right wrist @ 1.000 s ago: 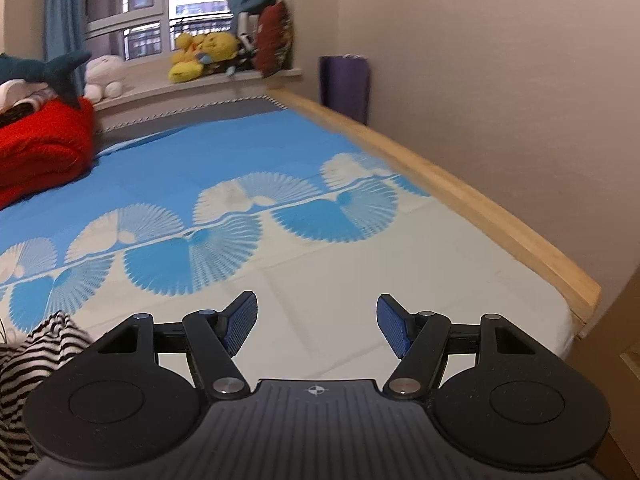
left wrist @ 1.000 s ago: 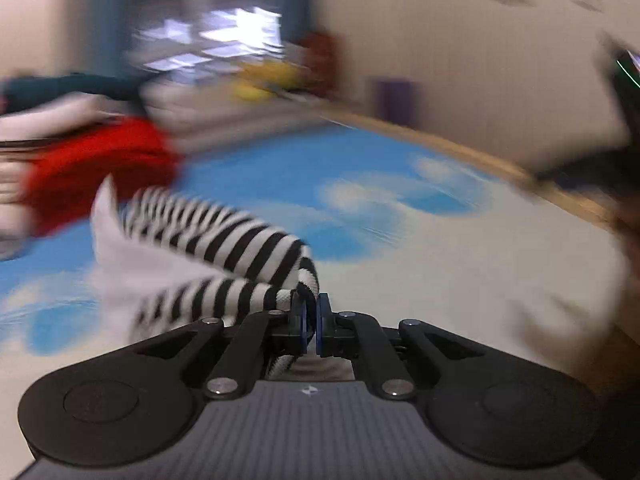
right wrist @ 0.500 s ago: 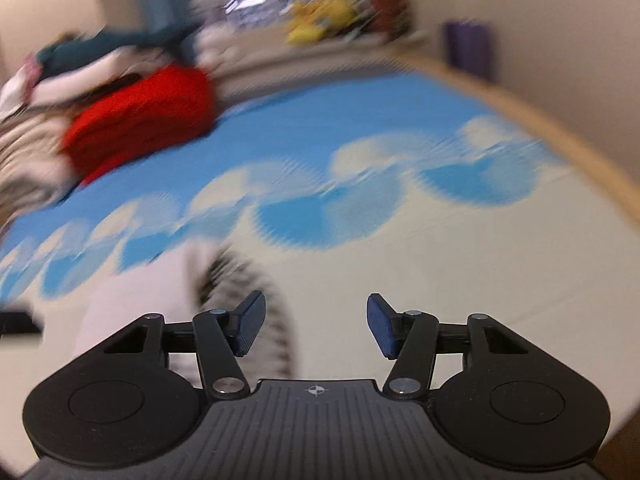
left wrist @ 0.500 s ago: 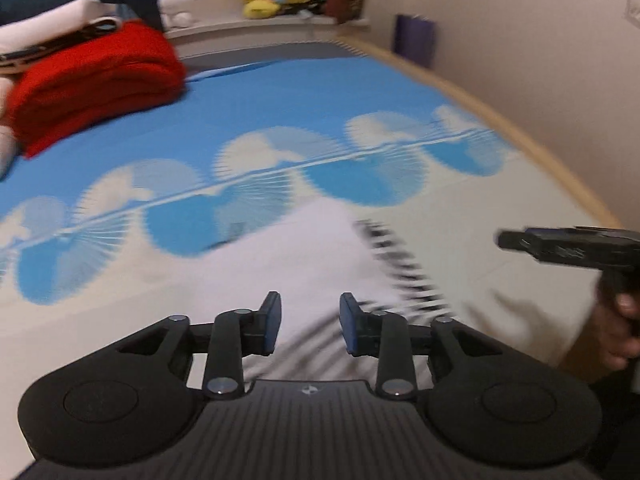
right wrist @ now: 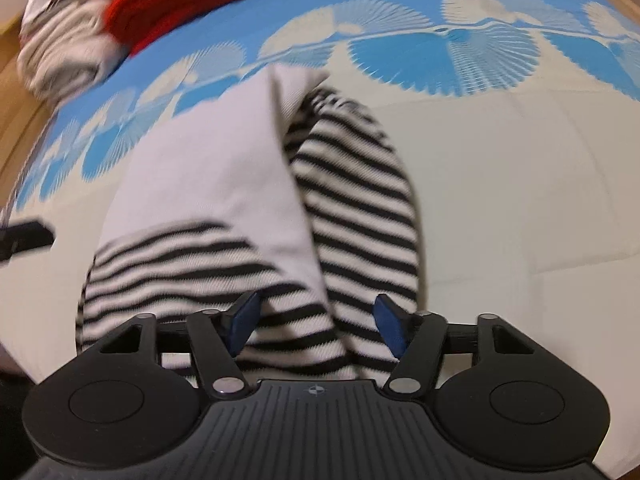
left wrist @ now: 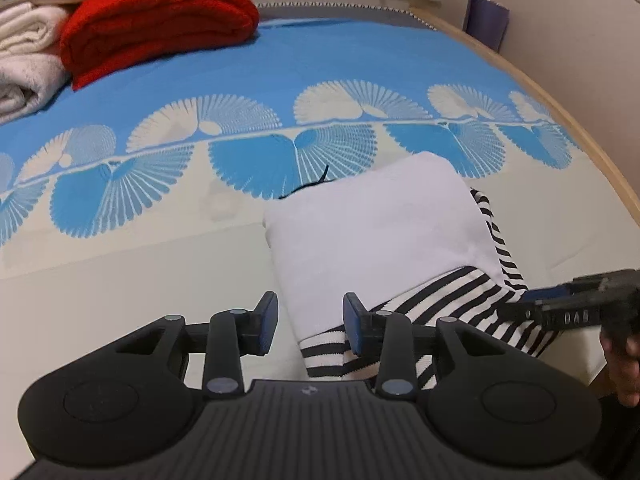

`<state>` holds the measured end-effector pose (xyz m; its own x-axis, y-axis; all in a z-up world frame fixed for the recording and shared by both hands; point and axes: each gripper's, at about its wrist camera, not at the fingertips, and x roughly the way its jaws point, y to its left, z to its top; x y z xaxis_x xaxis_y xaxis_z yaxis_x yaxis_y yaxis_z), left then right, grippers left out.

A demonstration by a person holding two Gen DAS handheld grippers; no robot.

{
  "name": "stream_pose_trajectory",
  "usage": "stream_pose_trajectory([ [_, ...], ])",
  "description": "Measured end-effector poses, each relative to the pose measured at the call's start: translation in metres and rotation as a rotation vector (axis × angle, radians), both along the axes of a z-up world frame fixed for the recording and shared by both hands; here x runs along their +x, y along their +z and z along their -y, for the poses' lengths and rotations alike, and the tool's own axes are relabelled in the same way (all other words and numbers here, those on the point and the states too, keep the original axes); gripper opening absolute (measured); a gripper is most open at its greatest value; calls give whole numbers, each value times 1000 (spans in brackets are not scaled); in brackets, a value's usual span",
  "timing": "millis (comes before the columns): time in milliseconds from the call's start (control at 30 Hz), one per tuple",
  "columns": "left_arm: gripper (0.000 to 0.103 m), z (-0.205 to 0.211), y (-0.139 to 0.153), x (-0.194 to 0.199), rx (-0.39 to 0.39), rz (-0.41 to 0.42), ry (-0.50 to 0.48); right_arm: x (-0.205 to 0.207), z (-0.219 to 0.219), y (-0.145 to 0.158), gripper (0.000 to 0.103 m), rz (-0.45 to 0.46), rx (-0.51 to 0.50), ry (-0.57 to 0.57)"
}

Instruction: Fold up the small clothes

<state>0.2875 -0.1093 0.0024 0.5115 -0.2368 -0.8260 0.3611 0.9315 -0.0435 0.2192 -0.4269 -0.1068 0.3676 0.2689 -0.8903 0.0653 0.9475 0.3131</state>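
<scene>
A small garment (left wrist: 384, 236), white with black-and-white striped sleeves and hem, is seen lying on the cream near part of the bed (left wrist: 120, 264), short of the band of blue fan shapes. In the left wrist view its white panel is laid over the stripes, which show along its right and near edges.

The left gripper (left wrist: 310, 322) is held over the garment's near left corner. Its jaws have just been opening and are apart; the striped hem lies below the gap, and the pads are not seen pressing on it.

The right gripper (right wrist: 316, 326) is seen above the striped near edge in a blurred picture. Its jaws have just been closing but are still apart, with cloth beneath them and nothing clamped. In the left wrist view it is found at the garment's right edge, with part of a hand (left wrist: 624, 364) behind it.

Open sheet is left on both sides of the garment and beyond it. A red blanket (left wrist: 156, 20) and white towels (left wrist: 28, 60) are piled far left, well apart. The wooden bed edge (left wrist: 580, 128) runs along the right.
</scene>
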Motion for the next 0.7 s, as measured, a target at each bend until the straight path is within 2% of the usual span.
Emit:
stream_pose_trajectory([
  [33,40,4,-3,4,-6,-6,-2,-3,-3,1,36,6,-2,24],
  [67,40,6,-3,6,-16,-13,-6,-5,-4,3,10,17,0,44],
  [100,40,8,-1,0,-26,-18,-10,-8,-5,7,2,35,0,64],
  [167,42,14,0,-2,-55,-36,-27,-19,3,22,2,103,26,65],
  [233,45,20,-1,-6,-90,-60,-71,-32,28,43,2,184,103,-24],
  [300,45,29,-2,-11,-102,-79,-135,-47,53,55,1,219,192,-96],
  [367,45,40,-7,-17,-109,-111,-208,-61,68,61,1,230,172,-105],
  [433,45,50,-18,-21,-100,-165,-272,-70,76,59,1,200,165,-93],
  [500,45,60,-34,-24,-42,-202,-312,-73,78,50,1,142,157,-56],
  [567,44,68,-54,-25,46,-218,-332,-70,69,33,1,49,84,-6],
  [633,45,72,-69,-24,92,-231,-329,-62,55,9,0,-63,8,35],
  [700,45,73,-75,-23,116,-229,-320,-54,39,-6,0,-133,-70,74],
])
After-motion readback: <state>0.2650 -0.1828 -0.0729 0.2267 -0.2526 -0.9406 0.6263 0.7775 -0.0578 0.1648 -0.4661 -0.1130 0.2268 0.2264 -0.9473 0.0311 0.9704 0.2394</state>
